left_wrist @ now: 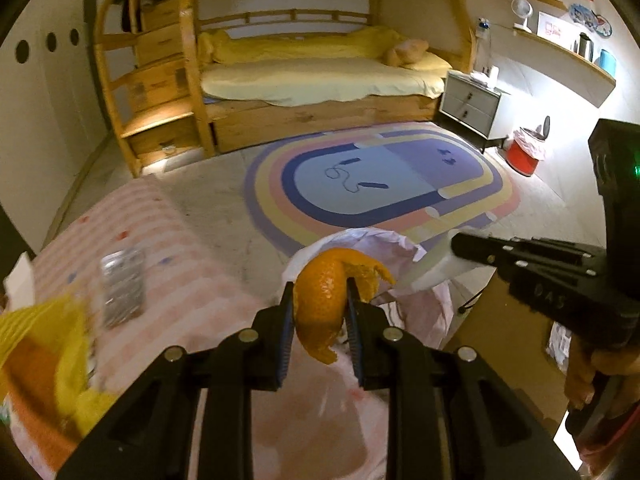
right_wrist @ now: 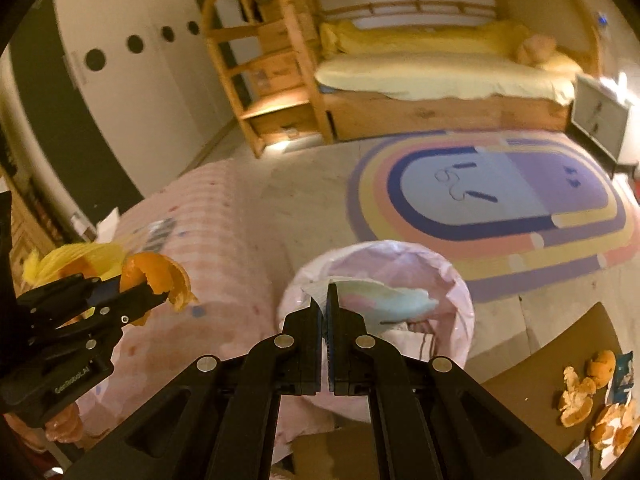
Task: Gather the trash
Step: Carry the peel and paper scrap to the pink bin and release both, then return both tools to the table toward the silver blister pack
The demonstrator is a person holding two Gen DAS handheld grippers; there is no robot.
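Note:
My left gripper [left_wrist: 320, 292] is shut on a curled piece of orange peel [left_wrist: 324, 300] and holds it just above the near rim of the pink-lined trash bin [left_wrist: 400, 240]. In the right wrist view the left gripper [right_wrist: 154, 294] and its peel [right_wrist: 160, 276] are at the left, beside the bin. My right gripper [right_wrist: 327, 300] is shut on a pale wrapper [right_wrist: 384, 300] and holds it over the open bin [right_wrist: 460, 292]. The right gripper also shows in the left wrist view [left_wrist: 456, 246], holding the wrapper [left_wrist: 432, 276].
More orange peels [right_wrist: 588, 400] and wrappers lie on a brown table [right_wrist: 540, 364] at the lower right. A pink striped cloth [left_wrist: 168, 248] with a foil pack [left_wrist: 122, 284] and yellow packaging [left_wrist: 48, 340] is at the left. A rug, bunk bed and red bin [left_wrist: 522, 154] are beyond.

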